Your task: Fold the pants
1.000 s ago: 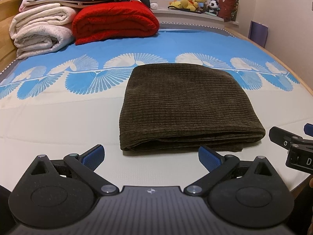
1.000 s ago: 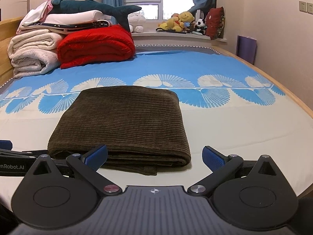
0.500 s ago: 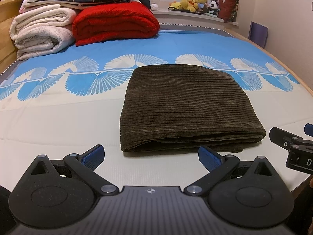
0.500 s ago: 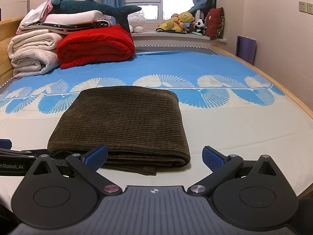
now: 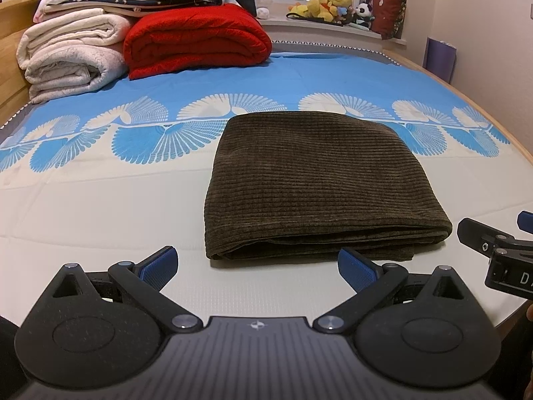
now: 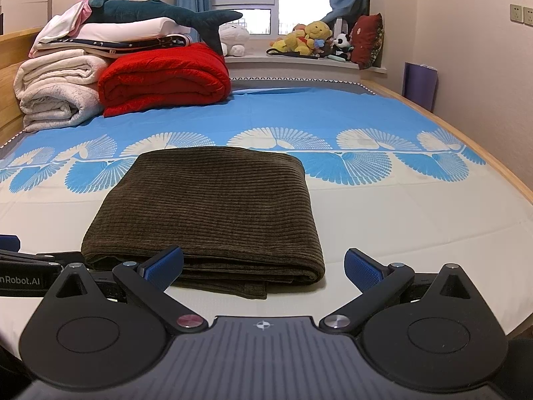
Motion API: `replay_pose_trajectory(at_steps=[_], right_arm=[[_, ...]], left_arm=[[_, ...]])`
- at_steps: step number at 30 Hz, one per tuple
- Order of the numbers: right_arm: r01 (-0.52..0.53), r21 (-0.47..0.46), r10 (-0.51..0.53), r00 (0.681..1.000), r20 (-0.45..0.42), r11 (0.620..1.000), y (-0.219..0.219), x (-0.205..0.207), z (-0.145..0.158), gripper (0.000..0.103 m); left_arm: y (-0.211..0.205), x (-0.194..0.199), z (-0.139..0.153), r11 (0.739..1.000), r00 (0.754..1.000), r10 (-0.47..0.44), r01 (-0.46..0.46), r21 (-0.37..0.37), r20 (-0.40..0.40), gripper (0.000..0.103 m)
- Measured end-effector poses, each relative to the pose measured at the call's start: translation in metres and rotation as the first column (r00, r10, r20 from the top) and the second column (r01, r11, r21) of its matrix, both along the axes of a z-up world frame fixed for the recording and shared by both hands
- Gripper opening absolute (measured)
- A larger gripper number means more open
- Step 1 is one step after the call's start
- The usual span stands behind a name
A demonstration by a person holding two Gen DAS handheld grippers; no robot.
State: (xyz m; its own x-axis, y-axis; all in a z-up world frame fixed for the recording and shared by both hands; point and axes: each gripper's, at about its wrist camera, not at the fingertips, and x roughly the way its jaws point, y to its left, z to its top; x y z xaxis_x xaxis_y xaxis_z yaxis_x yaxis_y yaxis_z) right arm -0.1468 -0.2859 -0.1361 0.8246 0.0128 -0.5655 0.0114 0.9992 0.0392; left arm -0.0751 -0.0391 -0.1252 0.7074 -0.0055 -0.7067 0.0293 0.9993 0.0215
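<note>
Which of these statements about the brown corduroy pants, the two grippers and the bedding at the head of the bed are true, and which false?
1. The brown corduroy pants lie folded into a compact rectangle on the bed. True.
2. The left gripper is clamped on the pants. False: it is open, just short of the near edge, holding nothing.
3. The right gripper is open too. True.
4. The folded red blanket lies on top of the pants. False: it sits apart at the head of the bed, beside the rolled white blankets.
5. A dark blue plush shark tops the bedding stack. True.
</note>
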Motion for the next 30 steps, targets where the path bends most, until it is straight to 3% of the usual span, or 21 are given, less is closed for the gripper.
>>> replay_pose_trajectory(at_steps=[30], right_arm=[[0.0,-0.003,0.0,1.0,0.003,1.0,0.0017,-0.0002,0.0001,0.102]], left_arm=[[0.0019,0.0013,0.0024,1.0,1.0,0.003,-0.003,-0.001,0.003,0.102]])
